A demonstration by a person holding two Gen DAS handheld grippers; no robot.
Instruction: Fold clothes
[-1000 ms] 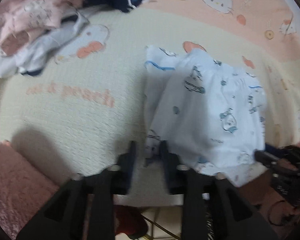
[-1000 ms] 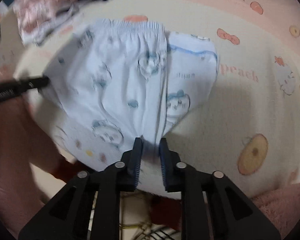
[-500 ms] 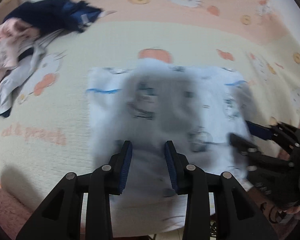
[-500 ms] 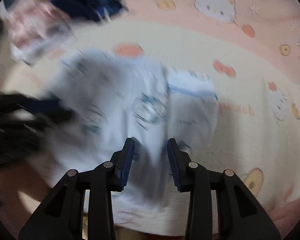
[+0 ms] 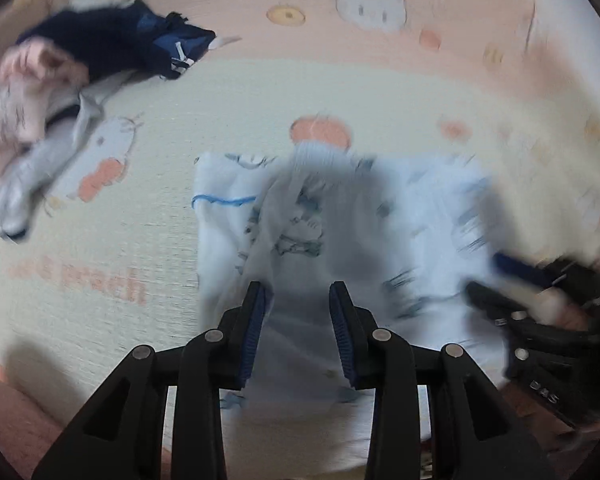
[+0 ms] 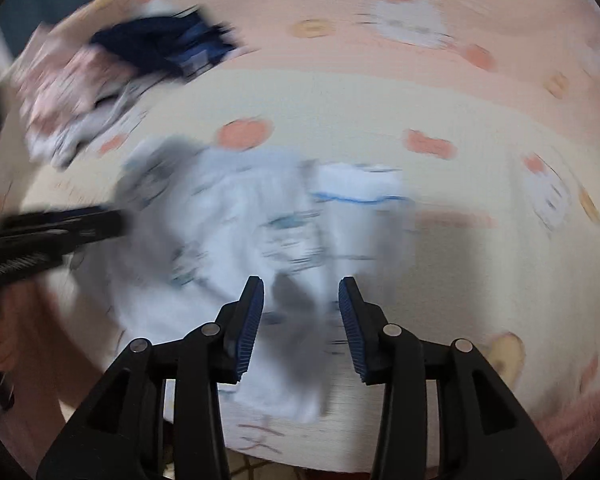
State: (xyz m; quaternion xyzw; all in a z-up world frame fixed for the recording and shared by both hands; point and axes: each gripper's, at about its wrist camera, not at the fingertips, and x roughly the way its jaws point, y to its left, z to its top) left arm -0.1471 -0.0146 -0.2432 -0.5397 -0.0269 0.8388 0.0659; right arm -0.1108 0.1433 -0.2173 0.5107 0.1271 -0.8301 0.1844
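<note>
Left wrist view first: my left gripper [image 5: 298, 294] hangs with fingers spread over the pale blue shorts [image 5: 340, 216] lying on the blanket [image 5: 228, 104]. Right wrist view: my right gripper [image 6: 301, 290] is likewise spread, empty, above them.

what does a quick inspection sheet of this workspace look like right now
surface: cream and pink cartoon blanket
job's things: white printed garment lying on the blanket, blurred
clutter: pile of navy, pink and grey clothes at far left
grippers: left hand-held gripper open above the garment; right hand-held gripper open above it too
cables: nothing seen
surroundings: pink fuzzy fabric at the near edge
</note>
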